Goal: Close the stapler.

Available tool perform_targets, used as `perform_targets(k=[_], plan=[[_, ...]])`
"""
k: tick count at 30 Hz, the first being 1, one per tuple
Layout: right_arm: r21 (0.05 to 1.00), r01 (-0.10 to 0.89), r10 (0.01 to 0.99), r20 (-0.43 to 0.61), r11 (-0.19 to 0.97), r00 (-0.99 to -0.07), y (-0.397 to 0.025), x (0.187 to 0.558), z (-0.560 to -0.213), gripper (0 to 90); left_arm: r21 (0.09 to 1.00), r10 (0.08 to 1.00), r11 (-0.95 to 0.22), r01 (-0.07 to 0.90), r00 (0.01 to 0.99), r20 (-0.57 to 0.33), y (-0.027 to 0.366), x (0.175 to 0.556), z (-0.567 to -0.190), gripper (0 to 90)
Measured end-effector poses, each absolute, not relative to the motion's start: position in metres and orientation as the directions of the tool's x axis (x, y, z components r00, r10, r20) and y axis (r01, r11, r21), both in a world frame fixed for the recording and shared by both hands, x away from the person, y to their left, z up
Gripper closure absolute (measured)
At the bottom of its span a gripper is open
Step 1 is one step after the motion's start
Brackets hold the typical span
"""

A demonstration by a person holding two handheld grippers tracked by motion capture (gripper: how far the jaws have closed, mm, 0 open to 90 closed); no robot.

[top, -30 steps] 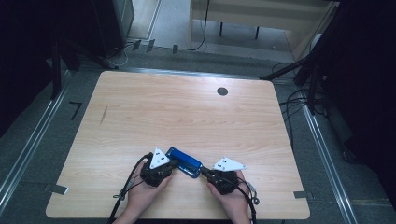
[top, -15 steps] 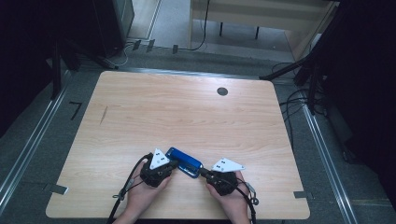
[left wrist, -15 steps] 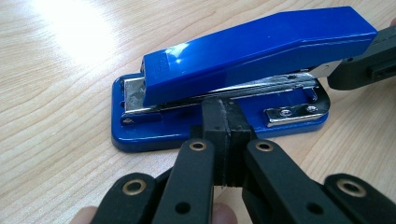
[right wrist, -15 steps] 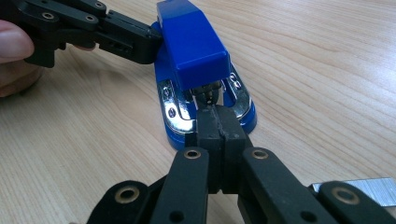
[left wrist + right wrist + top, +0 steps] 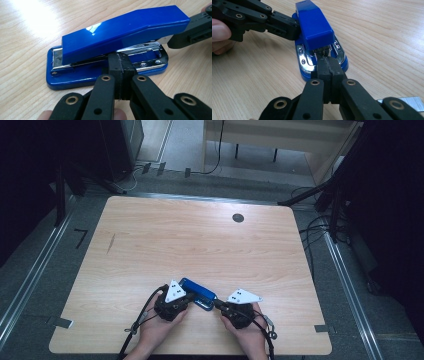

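A blue stapler [image 5: 198,294] lies flat on the wooden table [image 5: 200,245] near its front edge, between my two grippers. My left gripper [image 5: 121,61] is shut, its tips pressed against the stapler's [image 5: 120,35] long side, under the raised blue arm and against the metal staple channel. My right gripper [image 5: 327,62] is also shut, with its tips at the hinge end of the stapler [image 5: 314,27], just under the blue cap. In the high view the left gripper [image 5: 190,301] and right gripper [image 5: 216,304] meet the stapler from either side, each held in a hand.
A silver strip of staples [image 5: 403,102] lies on the table beside the right gripper. A round black grommet [image 5: 238,218] sits at the table's far right and a dark mark [image 5: 111,243] at its left. Cables run across the floor beyond the right edge.
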State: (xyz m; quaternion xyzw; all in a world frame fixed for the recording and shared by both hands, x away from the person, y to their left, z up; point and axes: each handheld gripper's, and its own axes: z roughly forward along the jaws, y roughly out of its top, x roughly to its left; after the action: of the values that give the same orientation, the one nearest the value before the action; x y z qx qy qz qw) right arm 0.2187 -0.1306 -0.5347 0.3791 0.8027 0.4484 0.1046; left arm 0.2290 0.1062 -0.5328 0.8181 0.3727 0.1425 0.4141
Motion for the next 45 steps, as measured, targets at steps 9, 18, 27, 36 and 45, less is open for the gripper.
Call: perform_targets(k=[9,18,27,36,45], plan=[[0.805,0.507,0.704,0.166,0.309,-0.691,-0.130,0.218,-0.531,90.0,0.781,0.727,-0.376,0.498,0.681,-0.084,0.107,0.230,-0.533,90.0],[0.798,0.506,0.697,0.157,0.328,-0.699,-0.130,0.217,-0.531,90.0,0.781,0.727,-0.379,0.496,0.682,-0.080,0.107,0.230,-0.533,90.0],[0.812,0.492,0.688,0.161,0.315,-0.707,-0.130,0.216,-0.527,90.0,0.783,0.729,-0.381,0.491,0.680,-0.072,0.106,0.229,-0.533,90.0],[0.821,0.479,0.688,0.154,0.310,-0.709,-0.130,0.215,-0.523,90.0,0.784,0.730,-0.384,0.487,0.681,-0.066,0.106,0.228,-0.533,90.0],[0.838,0.459,0.685,0.150,0.294,-0.713,-0.128,0.215,-0.512,90.0,0.783,0.730,-0.388,0.486,0.681,-0.061,0.105,0.228,-0.533,90.0]])
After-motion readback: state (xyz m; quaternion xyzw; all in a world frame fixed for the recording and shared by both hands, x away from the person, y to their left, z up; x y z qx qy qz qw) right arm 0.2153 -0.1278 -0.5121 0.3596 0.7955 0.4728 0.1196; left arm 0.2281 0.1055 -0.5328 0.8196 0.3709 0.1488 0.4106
